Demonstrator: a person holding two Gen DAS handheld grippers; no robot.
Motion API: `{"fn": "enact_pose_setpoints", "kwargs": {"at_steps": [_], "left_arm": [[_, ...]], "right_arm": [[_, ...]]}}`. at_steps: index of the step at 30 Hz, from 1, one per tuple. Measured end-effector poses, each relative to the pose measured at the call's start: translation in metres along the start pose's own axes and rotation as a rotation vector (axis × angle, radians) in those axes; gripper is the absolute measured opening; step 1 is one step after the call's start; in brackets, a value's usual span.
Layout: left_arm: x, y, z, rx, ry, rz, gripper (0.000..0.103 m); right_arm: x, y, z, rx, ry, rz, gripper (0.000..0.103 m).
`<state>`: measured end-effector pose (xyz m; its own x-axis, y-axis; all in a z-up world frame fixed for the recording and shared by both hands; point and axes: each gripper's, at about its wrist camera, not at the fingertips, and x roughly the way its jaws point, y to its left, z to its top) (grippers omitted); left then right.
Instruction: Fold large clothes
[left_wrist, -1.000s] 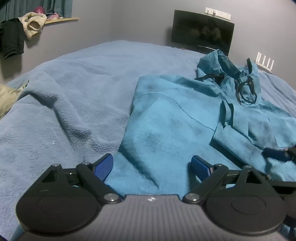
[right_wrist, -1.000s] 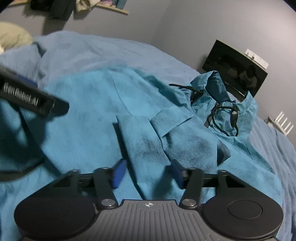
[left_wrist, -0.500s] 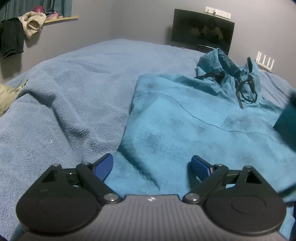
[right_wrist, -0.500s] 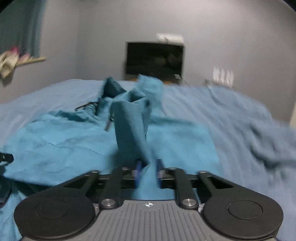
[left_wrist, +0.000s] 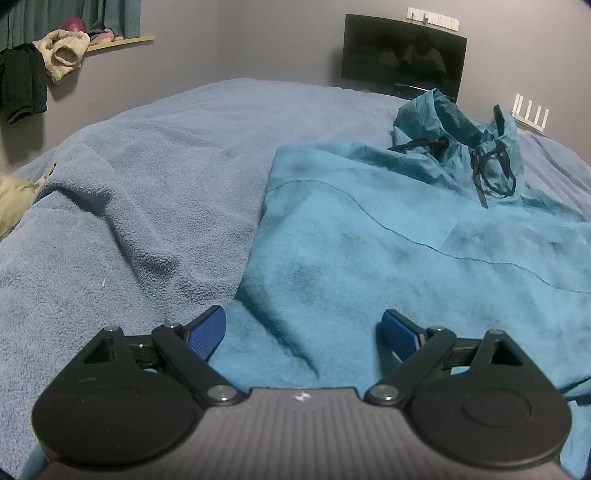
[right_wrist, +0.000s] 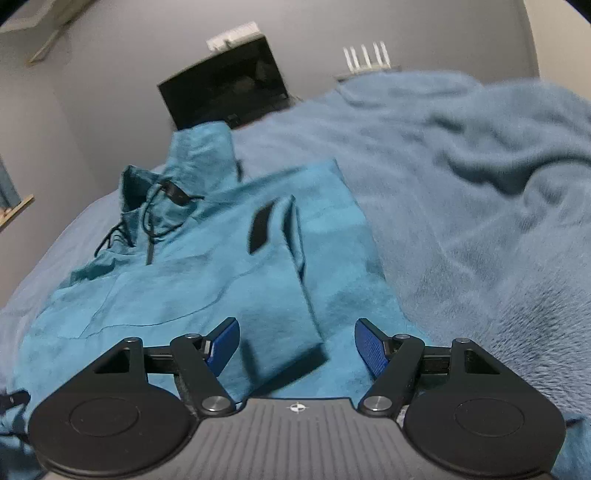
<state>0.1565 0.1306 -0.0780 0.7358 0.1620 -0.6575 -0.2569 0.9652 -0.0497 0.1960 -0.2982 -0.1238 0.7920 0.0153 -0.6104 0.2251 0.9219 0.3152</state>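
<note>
A grey-walled bedroom holds a bed covered by a blue fleece blanket (left_wrist: 155, 206), with a dark screen (left_wrist: 402, 55) against the far wall. On the blanket lies a teal hoodie (left_wrist: 369, 236), spread mostly flat, hood (left_wrist: 443, 114) and black drawstrings bunched at the far end.

The left gripper (left_wrist: 303, 332) hovers over the near left part of the hoodie with its jaws wide and nothing between them. The right gripper (right_wrist: 295, 343) hangs over the hoodie's right side; its jaws are opening, and the end of a sleeve (right_wrist: 284, 295) lies on the body just ahead of the pads, untouched by them.

By the look of it, 1 sleeve is laid straight along the right side and the folding proper is barely begun. Left to do: bring the sleeves and sides in over the body, then fold the length and tuck the hood.
</note>
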Motion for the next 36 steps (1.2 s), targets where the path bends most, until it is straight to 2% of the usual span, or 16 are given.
{"fn": "enact_pose_setpoints", "kwargs": {"at_steps": [3,4,5,6,7,9,13,18,21,23,24,26,30,33,35,36], "left_arm": [[0.001,-0.001,-0.001,0.007,0.002,0.004,0.092],[0.001,-0.001,-0.001,0.009,0.002,0.005,0.092],[0.001,-0.001,-0.001,0.010,0.002,0.005,0.092],[0.001,-0.001,-0.001,0.011,0.003,0.005,0.092],[0.001,-0.001,-0.001,0.010,0.002,0.005,0.092],[0.001,-0.001,-0.001,0.012,0.004,0.006,0.092],[0.001,-0.003,-0.001,0.031,0.006,-0.003,0.092],[0.002,-0.005,-0.003,0.045,0.017,0.017,0.093],[0.003,-0.006,-0.003,0.051,0.021,0.023,0.094],[0.004,-0.006,-0.003,0.052,0.024,0.027,0.094],[0.005,-0.006,-0.003,0.052,0.026,0.028,0.094],[0.006,-0.006,-0.004,0.054,0.031,0.030,0.095],[0.011,-0.008,-0.006,0.074,0.042,0.042,0.098],[0.014,-0.011,-0.007,0.096,0.054,0.057,0.101],[0.013,-0.012,-0.008,0.106,0.053,0.060,0.102],[0.013,-0.012,-0.008,0.108,0.051,0.060,0.102]], "right_arm": [[0.015,-0.009,0.002,0.072,0.037,0.065,0.068],[0.017,-0.010,0.001,0.082,0.045,0.092,0.055],[0.020,-0.008,0.000,0.074,0.058,0.110,0.032],[0.022,-0.002,0.000,0.044,0.070,0.107,0.015],[0.021,0.004,0.001,0.002,0.069,0.110,0.006],[0.009,0.019,0.004,-0.076,0.004,0.100,0.005],[-0.013,0.022,0.019,-0.091,-0.124,0.065,0.005],[0.012,0.005,0.016,-0.073,-0.053,-0.033,0.007],[0.022,-0.002,0.011,-0.072,-0.006,-0.065,0.012],[0.017,0.003,0.014,-0.071,-0.036,-0.078,0.027],[0.013,0.005,0.014,-0.083,-0.064,-0.089,0.029],[0.012,0.006,0.012,-0.113,-0.096,-0.133,0.050],[0.025,0.003,0.000,-0.166,-0.035,-0.165,0.059],[0.034,0.012,-0.012,-0.272,-0.018,-0.172,0.078],[0.039,0.025,-0.022,-0.363,0.005,-0.167,0.103],[0.040,0.030,-0.026,-0.401,0.018,-0.167,0.102]]}}
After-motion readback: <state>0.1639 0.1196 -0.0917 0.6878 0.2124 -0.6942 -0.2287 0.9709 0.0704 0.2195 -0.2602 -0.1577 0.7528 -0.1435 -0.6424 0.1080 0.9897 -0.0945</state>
